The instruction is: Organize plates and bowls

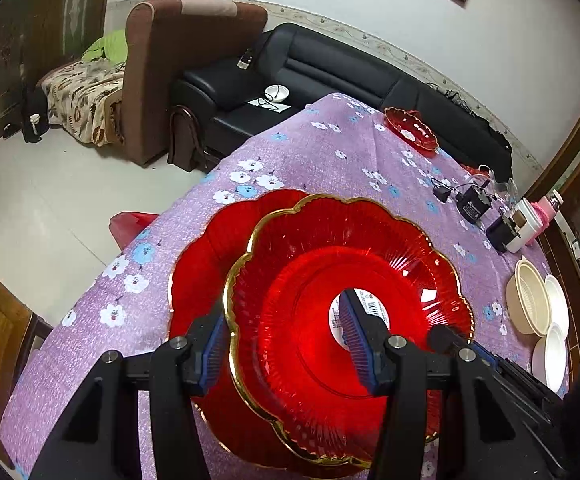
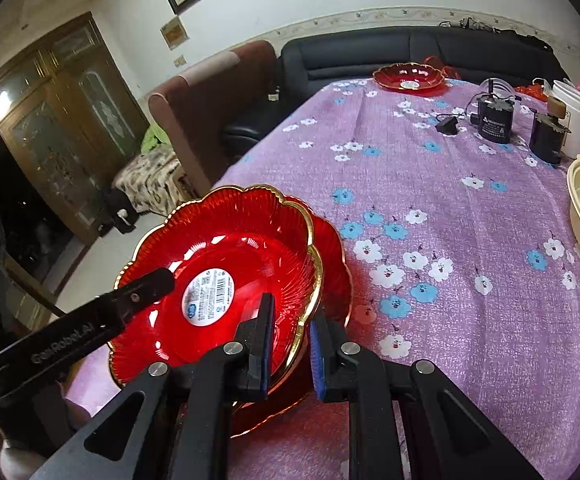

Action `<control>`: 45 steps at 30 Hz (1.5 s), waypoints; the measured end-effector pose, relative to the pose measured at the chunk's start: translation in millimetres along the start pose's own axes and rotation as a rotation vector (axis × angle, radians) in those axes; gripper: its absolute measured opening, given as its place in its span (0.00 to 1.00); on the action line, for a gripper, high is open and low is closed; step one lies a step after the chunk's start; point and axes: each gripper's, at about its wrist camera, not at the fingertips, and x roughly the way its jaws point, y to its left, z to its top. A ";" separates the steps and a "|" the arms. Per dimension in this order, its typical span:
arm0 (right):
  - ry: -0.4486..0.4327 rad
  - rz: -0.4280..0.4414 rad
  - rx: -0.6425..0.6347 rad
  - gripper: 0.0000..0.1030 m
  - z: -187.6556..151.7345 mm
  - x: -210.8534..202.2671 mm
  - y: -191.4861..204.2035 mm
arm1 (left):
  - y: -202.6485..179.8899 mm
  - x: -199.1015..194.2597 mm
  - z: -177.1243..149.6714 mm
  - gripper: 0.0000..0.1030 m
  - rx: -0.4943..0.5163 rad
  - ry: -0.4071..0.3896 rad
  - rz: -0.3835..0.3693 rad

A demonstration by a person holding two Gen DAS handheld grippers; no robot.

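The red plate (image 1: pixel 341 300) with a gilt scalloped rim sits nested on a second red plate (image 1: pixel 194 264) at the table (image 1: pixel 309 152) edge. It looks stiff, glossy, slippery and breakable; the rim is the best hold. Left tool (image 1: pixel 286 344) straddles that rim, jaws wide; right tool (image 2: pixel 290 344) narrowly brackets it, grip uncertain.

Upper red plate (image 1: pixel 329 280): translucent red, scalloped gold rim, ribbed wall, white barcode label at centre. Tilted, nested off-centre on the lower red plate (image 1: pixel 198 264), which lies flat on the surface near its front-left edge.

Far red plate (image 1: pixel 409 128): same pattern, alone at the far edge, well apart.

Cream bowl (image 1: pixel 527 298): ribbed inside, upright at the right edge, 2 white bowls (image 1: pixel 551 354) just beside it.
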 end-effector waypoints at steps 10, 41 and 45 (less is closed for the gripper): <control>-0.019 -0.058 -0.059 0.43 0.2 3.8 5.6 | -4.0 -9.1 0.7 0.61 0.011 -0.030 0.005; -0.398 -0.029 0.040 0.66 -49.9 -217.2 -45.8 | -89.3 -196.1 -89.4 0.77 0.241 -0.364 0.056; -0.496 -0.027 0.016 0.70 -51.9 -273.3 -34.0 | -102.2 -235.9 -97.4 0.80 0.290 -0.467 0.132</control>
